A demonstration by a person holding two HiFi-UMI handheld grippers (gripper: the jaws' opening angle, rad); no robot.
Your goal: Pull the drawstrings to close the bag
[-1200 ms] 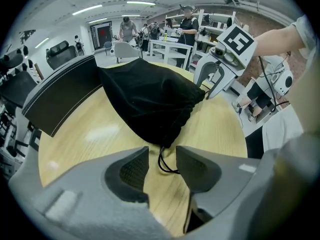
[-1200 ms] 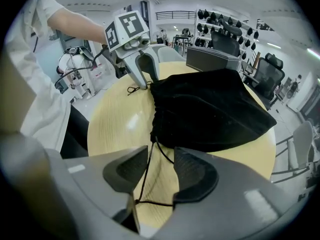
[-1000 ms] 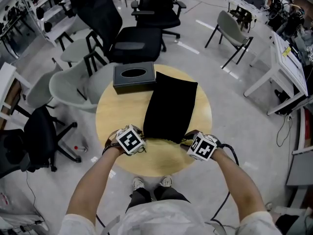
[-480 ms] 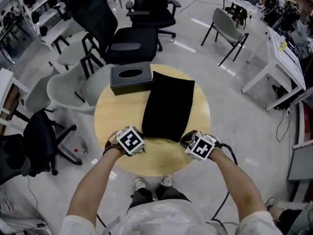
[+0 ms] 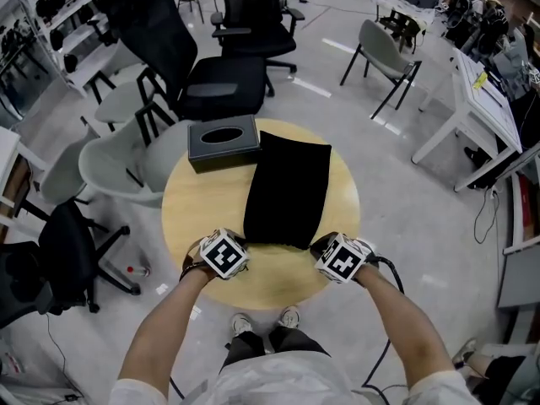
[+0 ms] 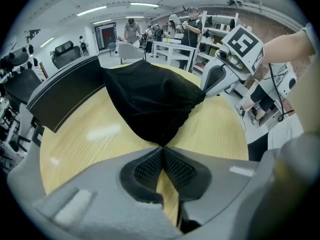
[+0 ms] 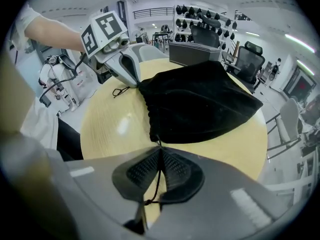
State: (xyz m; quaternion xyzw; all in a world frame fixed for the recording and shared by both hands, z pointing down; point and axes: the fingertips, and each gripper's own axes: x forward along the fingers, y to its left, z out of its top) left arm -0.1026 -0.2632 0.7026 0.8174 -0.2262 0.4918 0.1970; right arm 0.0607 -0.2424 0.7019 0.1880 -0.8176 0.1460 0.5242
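- Under both grippers: a round, light wooden table top (image 5: 198, 201) carries everything that follows.
- Between the two grippers and running away from them: a black fabric drawstring bag (image 5: 287, 191) lies flat, its gathered mouth edge on the grippers' side.
- Beyond the left gripper, touching or just beside the bag's far left corner: a dark grey rectangular tissue box (image 5: 224, 142). It plays no part in this step.
- Left gripper (image 6: 161, 151): jaws fully together, tips pinched on the left corner of the bag mouth. Whether cord as well as fabric is caught cannot be told. A loose black cord loop (image 7: 120, 90) lies on the table just beside these tips.
- Right gripper (image 7: 160, 154): jaws fully together on a thin black drawstring (image 7: 158, 179). The cord runs from the right corner of the bag mouth, between the pads, to a knot behind them.
- Step in hand, as judged: both ends are gripped and the mouth looks only loosely gathered, so the pull is not yet done.
- Next move, as judged: draw the two grippers apart, each outward along the mouth edge. Keep both grips firm and low to the table. Should fabric alone be held on the left, that corner will drag rather than cinch.
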